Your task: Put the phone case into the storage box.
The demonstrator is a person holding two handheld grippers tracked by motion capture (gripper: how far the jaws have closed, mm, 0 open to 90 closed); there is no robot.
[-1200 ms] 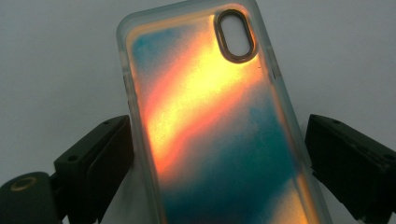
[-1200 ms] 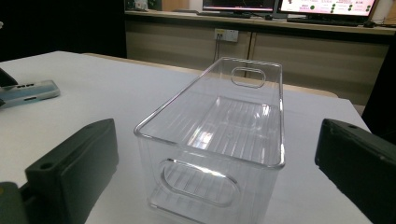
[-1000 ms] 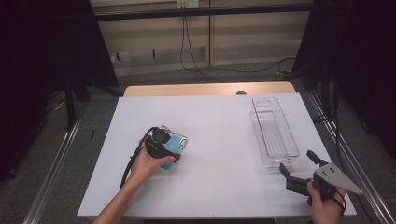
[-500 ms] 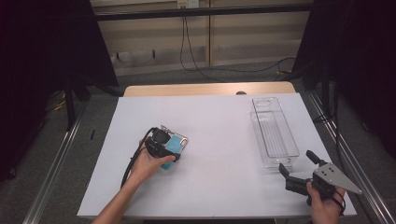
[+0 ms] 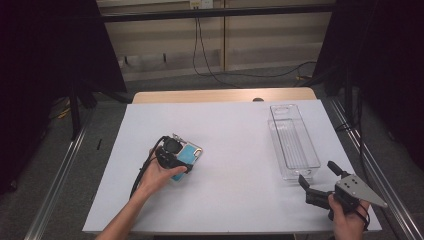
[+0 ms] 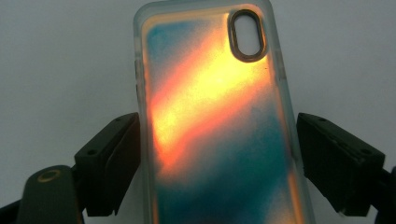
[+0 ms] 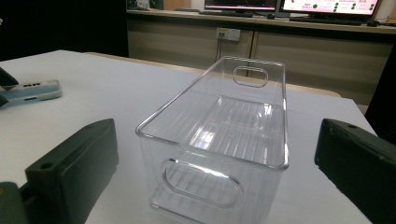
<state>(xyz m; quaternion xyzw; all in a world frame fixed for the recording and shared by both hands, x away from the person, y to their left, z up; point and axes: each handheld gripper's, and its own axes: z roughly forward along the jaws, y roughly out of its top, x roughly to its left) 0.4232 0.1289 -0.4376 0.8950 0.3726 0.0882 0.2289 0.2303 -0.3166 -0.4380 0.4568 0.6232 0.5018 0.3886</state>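
Note:
A phone case (image 6: 215, 140) with an orange and teal back lies flat on the white table (image 5: 235, 165). My left gripper (image 6: 217, 154) points down over it, and its jaws have just been closing on the case. Both jaws now rest against the case's long sides. In the high view the left gripper (image 5: 175, 157) and the hand cover part of the phone case (image 5: 192, 155). My right gripper (image 5: 317, 171) stands open near the front right corner, empty, its jaws facing the near end of a clear plastic bin (image 7: 224, 121).
The long clear bin (image 5: 292, 140) is empty and lies along the table's right side. From the right gripper view the phone case (image 7: 32, 91) shows far left. Metal rails (image 5: 55, 180) flank the table, and cables run over the floor behind it.

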